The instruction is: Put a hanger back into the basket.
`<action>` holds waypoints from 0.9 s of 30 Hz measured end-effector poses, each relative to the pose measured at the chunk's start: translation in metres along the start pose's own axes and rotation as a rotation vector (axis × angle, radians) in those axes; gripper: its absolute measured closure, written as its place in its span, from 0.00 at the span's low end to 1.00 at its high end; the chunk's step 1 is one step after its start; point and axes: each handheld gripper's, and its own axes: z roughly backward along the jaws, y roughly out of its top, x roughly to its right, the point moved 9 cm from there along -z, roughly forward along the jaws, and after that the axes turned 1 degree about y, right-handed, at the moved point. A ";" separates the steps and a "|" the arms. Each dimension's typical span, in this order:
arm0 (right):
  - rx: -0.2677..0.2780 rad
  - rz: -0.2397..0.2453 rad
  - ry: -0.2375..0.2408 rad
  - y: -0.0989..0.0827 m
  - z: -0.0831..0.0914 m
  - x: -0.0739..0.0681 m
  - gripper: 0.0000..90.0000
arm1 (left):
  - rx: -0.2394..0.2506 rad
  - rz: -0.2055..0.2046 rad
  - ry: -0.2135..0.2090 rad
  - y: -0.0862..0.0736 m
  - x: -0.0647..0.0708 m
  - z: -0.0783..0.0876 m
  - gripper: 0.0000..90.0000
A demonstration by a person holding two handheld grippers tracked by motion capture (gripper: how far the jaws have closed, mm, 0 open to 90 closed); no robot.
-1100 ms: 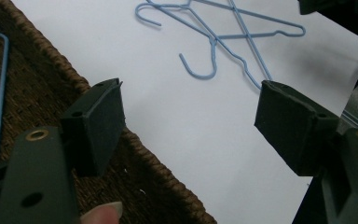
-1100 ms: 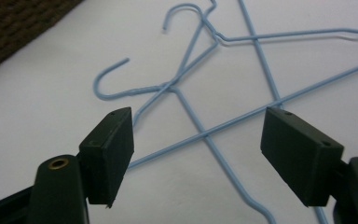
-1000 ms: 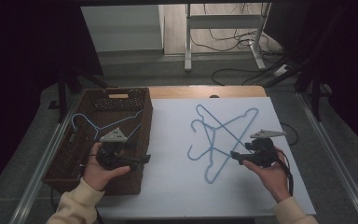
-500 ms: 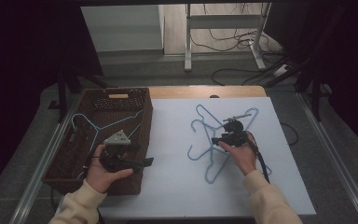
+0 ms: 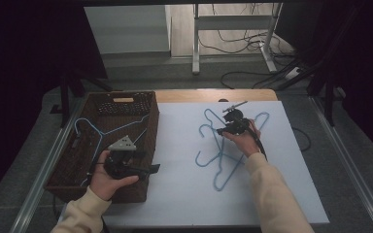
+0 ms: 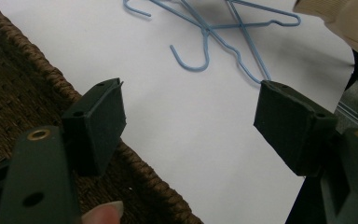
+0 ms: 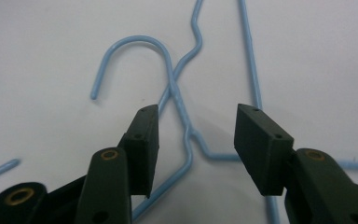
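On the white surface [image 5: 291,194], ringed by dark room and floor cables [image 5: 243,77], blue hangers [image 5: 222,154] lie tangled; the right gripper [image 5: 225,130], jaws apart and just closing, straddles one's neck untouched, while the left gripper [image 5: 148,169] gapes over the wicker basket [image 5: 148,119].

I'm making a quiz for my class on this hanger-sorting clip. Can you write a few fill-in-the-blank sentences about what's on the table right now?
1. The wire hangers on the white sheet are ____ in colour.
2. The left tool hovers over the rim of the woven ____.
3. The neck of one hanger lies between the open jaws of the ____ tool.
4. One hanger already lies inside the ____.

Missing words: blue; basket; right; basket
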 end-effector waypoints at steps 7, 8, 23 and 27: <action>-0.086 0.098 -0.002 0.005 -0.016 0.002 0.66 | 0.002 0.003 -0.001 -0.001 -0.002 0.001 0.27; -0.109 0.114 0.006 0.004 -0.020 0.003 0.68 | 0.002 0.003 -0.001 -0.001 -0.002 0.001 0.27; -0.130 0.131 0.110 -0.001 -0.014 -0.010 0.95 | 0.005 -0.011 -0.002 0.001 0.003 0.000 0.28; -0.105 0.142 0.108 -0.001 0.002 -0.018 0.96 | 0.006 -0.026 -0.007 0.003 0.011 -0.003 0.28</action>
